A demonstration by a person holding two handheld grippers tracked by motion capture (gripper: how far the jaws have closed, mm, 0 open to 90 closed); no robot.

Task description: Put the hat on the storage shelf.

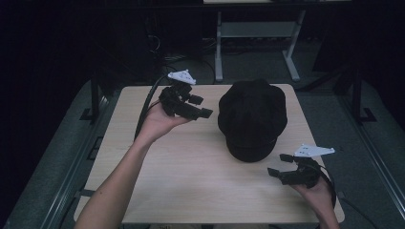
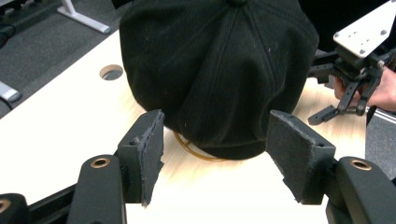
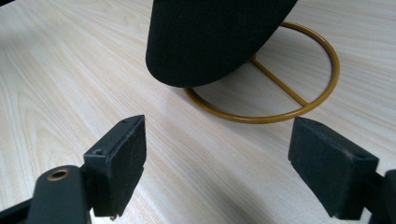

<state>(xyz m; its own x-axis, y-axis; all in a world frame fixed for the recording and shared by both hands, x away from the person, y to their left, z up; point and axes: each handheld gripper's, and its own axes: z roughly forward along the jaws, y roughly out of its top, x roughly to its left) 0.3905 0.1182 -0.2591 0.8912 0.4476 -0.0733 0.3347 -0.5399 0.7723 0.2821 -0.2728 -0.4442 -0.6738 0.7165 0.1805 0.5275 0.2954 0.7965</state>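
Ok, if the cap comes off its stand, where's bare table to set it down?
The widest bare patch is the near half of the table, between the person's forearm and the right gripper. The left strip beyond the left gripper is also bare. The middle right is crowded: the black cap sits on a gold wire stand.

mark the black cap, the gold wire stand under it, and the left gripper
black cap (image 1: 252,117), high view, on the crown's middle.
gold wire stand (image 3: 261,117), right gripper view, on the ring's front rim.
left gripper (image 1: 200,106), high view, midway between its fingertips.
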